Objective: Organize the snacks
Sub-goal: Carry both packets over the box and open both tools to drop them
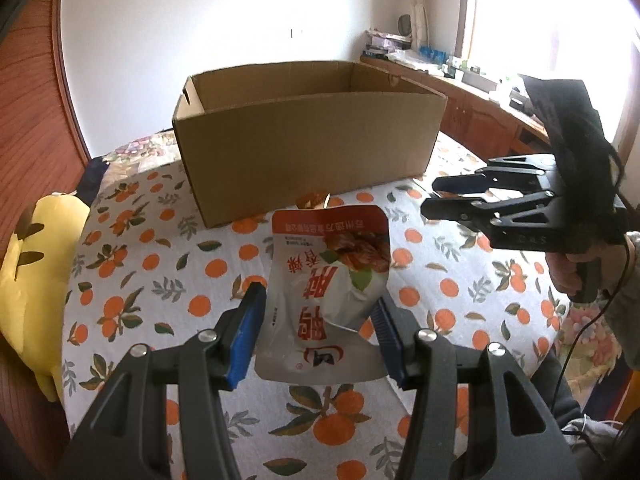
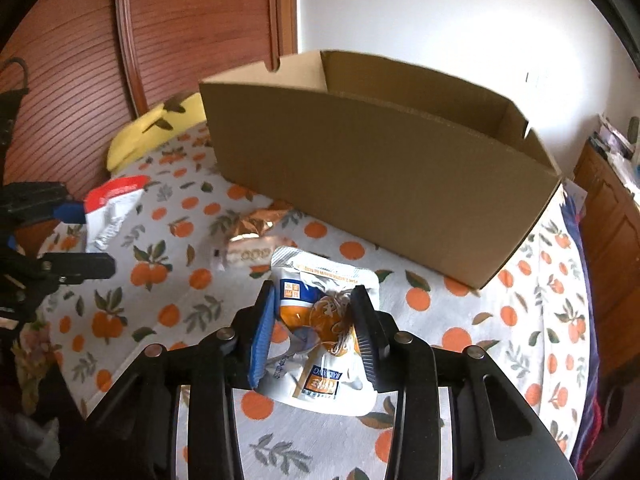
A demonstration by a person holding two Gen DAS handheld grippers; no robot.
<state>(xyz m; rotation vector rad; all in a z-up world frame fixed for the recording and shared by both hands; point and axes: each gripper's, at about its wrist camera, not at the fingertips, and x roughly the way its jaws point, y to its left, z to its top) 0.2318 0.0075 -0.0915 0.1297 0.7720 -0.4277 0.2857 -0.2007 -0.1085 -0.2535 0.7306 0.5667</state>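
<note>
- Snack pouches: the left gripper stood with jaws wide around a red-and-white pouch, pads not clearly touching it.
- The right gripper pinched an orange-and-white pouch.
- Both pouches lay on the orange-print tablecloth, before an open cardboard box.
- A yellow plush lay at the table's edge.

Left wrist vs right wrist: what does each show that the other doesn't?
Left wrist only: a window and cluttered counter.

Right wrist only: an orange-and-white pouch between the right hand-held gripper fingers, and a copper-foil snack.

Both: the cardboard box, the orange-print cloth, the yellow plush, and the red-topped pouch between the left hand-held gripper fingers.
</note>
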